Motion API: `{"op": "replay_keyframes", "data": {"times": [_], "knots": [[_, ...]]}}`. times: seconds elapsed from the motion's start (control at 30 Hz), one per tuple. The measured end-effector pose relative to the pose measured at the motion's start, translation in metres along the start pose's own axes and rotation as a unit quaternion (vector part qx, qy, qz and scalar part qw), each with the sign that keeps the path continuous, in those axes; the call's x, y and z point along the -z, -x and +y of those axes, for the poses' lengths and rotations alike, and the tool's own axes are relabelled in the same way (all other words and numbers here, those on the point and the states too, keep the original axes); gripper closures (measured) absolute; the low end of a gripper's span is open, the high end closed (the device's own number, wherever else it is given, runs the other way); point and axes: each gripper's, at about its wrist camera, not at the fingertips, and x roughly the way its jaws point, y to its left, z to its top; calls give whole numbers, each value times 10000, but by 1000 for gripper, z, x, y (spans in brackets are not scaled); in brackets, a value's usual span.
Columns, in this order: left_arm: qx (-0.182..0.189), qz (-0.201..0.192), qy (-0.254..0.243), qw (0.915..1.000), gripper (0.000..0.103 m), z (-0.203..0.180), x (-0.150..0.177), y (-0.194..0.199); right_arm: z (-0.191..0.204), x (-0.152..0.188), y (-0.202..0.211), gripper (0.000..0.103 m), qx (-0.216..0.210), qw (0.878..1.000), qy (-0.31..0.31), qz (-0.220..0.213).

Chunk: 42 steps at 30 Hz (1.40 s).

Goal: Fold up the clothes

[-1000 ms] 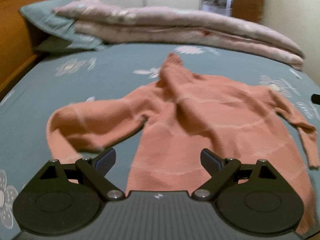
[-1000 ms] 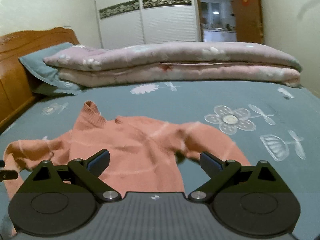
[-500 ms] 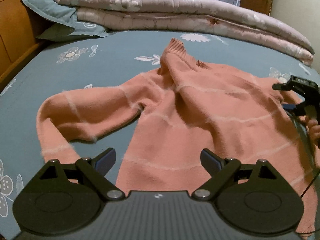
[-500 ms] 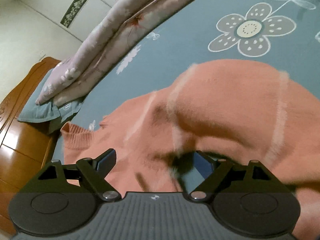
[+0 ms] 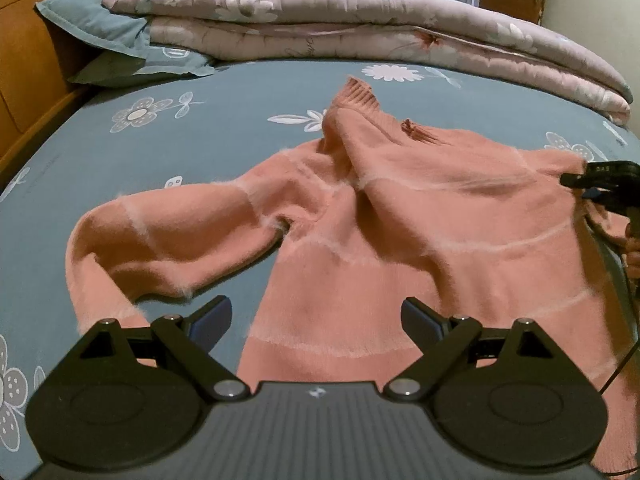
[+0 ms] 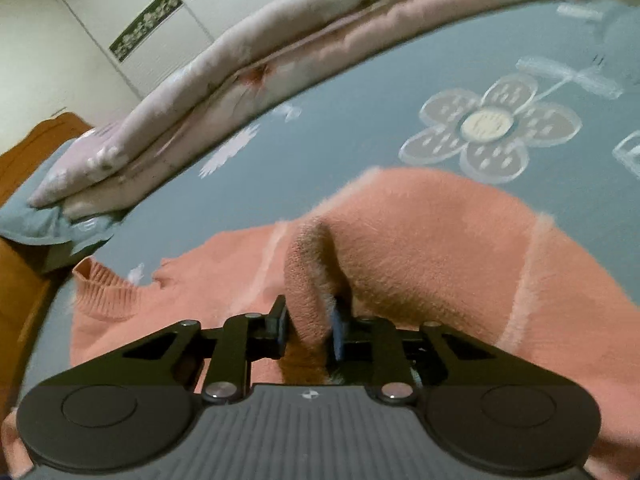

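Since a second ago the right hand-held gripper (image 6: 308, 330) has dropped from a level look across the bed to the sweater's right shoulder, rolled over, and gone from wide open to pinching; its jaws are closing on a raised ridge of pink knit that stands between the pads. The left hand-held gripper (image 5: 316, 318) has barely shifted and stays wide open with nothing between its fingers, hovering just above the hem end of the sweater (image 5: 400, 240). The sweater lies spread on the bed (image 5: 240, 120), its long axis running away from the left gripper, hem nearest and ribbed collar (image 5: 360, 96) farthest, pointing toward the folded quilt (image 5: 360, 28) at the far side. One sleeve (image 5: 172, 236) curls out to the left and doubles back on itself; the other is on the right, where the right gripper holds the shoulder. So the right hand is the one engaged, and the left is nearest the hem and the left sleeve. Any fold across the body probably goes from right to left, over bare sheet. There is open bed on the left and beyond the collar; the quilt and the pillow (image 5: 100, 24) are well apart from the garment, and the wooden headboard (image 5: 28, 60) bounds the far left.
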Motion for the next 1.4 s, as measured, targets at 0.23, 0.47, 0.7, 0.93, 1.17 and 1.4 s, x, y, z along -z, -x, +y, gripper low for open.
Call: {"op": "replay_keyframes", "data": {"times": [0.23,0.47,0.7,0.93,1.17,1.4], "knots": [[97,0,-72,9999,11,0,-3,-6,18,2,27,80,910,9916,488,-776],[136,43,-106,9998,11,8,-5,-15,10,5,6,79,1866,9799,422,-571],[-47,-209,-690,9974,13,29,-37,-25,9,0,5,63,1775,9831,439,20],[381,-256,-1563,9866,14,75,-114,-53,41,33,81,41,1239,9900,676,76],[1451,871,-912,9814,16,126,-165,-137,66,62,120,39,1155,9891,909,123],[1897,1718,-256,9664,15,153,-151,-190,72,65,140,35,1267,9869,997,-28]]}}
